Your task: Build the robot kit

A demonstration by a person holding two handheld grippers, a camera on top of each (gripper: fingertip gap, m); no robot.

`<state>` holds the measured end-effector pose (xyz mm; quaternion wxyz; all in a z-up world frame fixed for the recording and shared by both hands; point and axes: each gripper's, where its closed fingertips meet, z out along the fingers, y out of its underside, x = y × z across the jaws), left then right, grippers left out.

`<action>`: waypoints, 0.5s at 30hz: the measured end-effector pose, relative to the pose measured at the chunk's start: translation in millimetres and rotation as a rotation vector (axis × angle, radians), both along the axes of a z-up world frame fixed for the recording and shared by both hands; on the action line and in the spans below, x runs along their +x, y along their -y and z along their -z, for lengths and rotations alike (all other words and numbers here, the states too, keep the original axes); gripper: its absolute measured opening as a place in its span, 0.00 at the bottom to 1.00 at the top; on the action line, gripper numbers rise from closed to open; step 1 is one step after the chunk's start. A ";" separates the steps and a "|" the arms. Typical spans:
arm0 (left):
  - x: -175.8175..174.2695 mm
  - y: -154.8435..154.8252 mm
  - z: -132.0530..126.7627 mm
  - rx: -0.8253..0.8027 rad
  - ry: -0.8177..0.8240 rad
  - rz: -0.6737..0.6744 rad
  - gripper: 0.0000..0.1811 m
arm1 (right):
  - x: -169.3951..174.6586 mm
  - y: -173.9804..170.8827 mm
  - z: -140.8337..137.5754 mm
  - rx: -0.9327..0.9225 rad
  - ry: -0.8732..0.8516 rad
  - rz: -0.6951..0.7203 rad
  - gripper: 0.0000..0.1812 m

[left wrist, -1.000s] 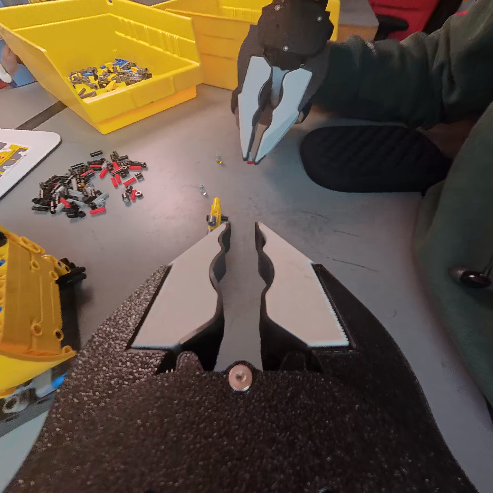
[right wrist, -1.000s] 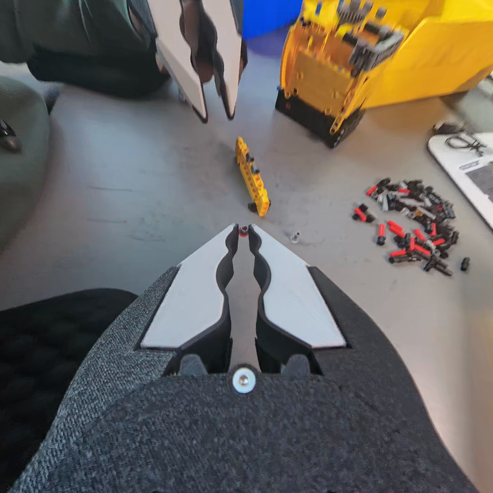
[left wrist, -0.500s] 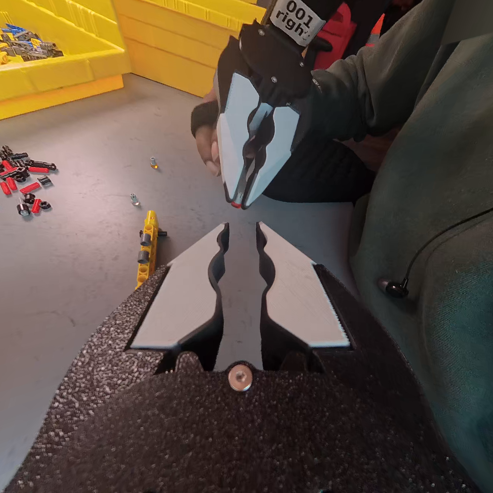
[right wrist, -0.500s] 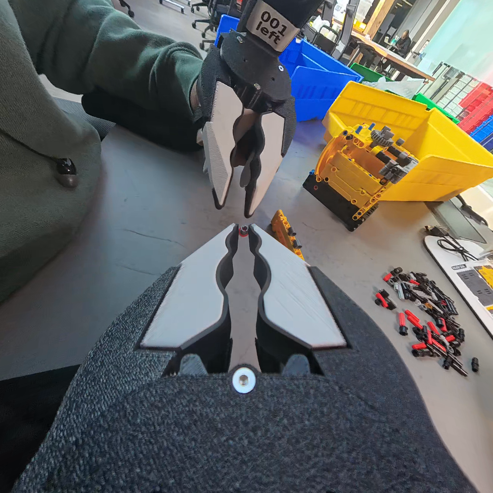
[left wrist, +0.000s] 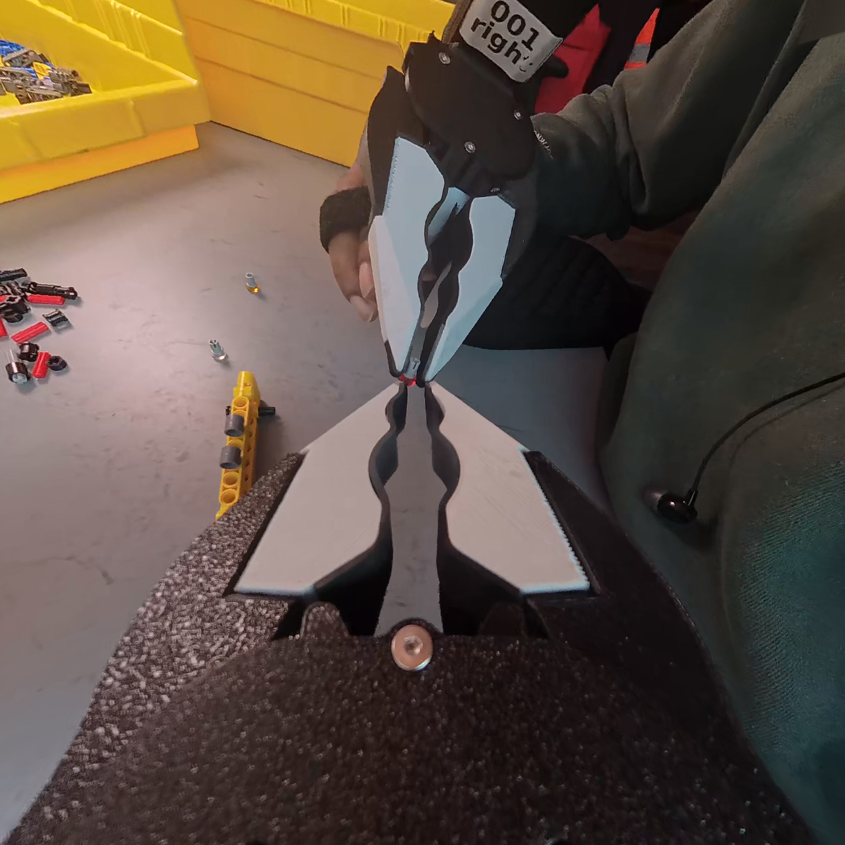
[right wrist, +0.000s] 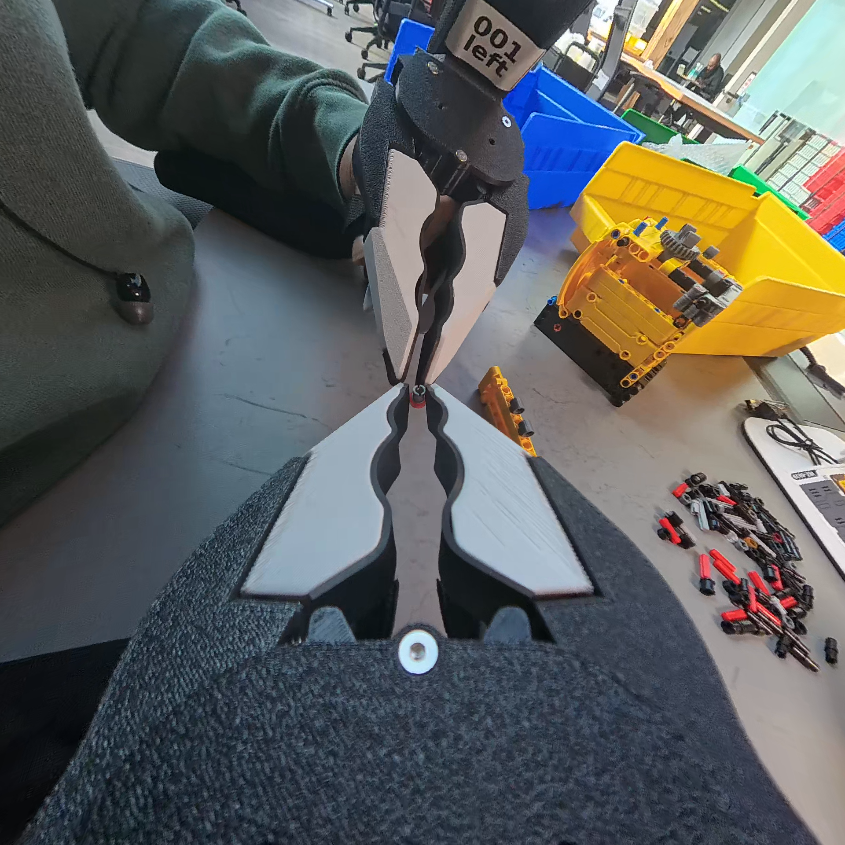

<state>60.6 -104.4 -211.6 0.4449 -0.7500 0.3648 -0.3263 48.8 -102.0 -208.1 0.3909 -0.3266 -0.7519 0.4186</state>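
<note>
Your right gripper (right wrist: 417, 397) has its jaws drawn almost together, pinching the small red pin (right wrist: 417, 401) at the very tips. The pin is held off the worktop (left wrist: 137, 228), near the yellow beam (left wrist: 240, 439) that lies flat there.

Your left gripper (left wrist: 410, 388) meets it tip to tip. Its jaws are narrowed to a slit around the pin's free end, but whether they bite on it I cannot tell.

With so small a part held so far out, I judge alignment matters most:
- Keep both grippers on one line.
- Keep the right's pressure steady.
- Avoid any twist that could flick the pin towards the beam.
</note>
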 end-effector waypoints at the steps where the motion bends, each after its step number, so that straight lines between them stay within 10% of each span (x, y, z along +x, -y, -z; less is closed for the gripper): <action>1: -1.5 -2.0 -0.7 -0.003 0.008 -0.014 0.05 | -0.8 -1.3 -0.9 -0.001 -0.006 0.008 0.04; 15: -7.0 -28.8 -12.1 -0.023 0.109 -0.161 0.10 | -11.7 -28.6 -13.0 0.045 -0.084 0.162 0.04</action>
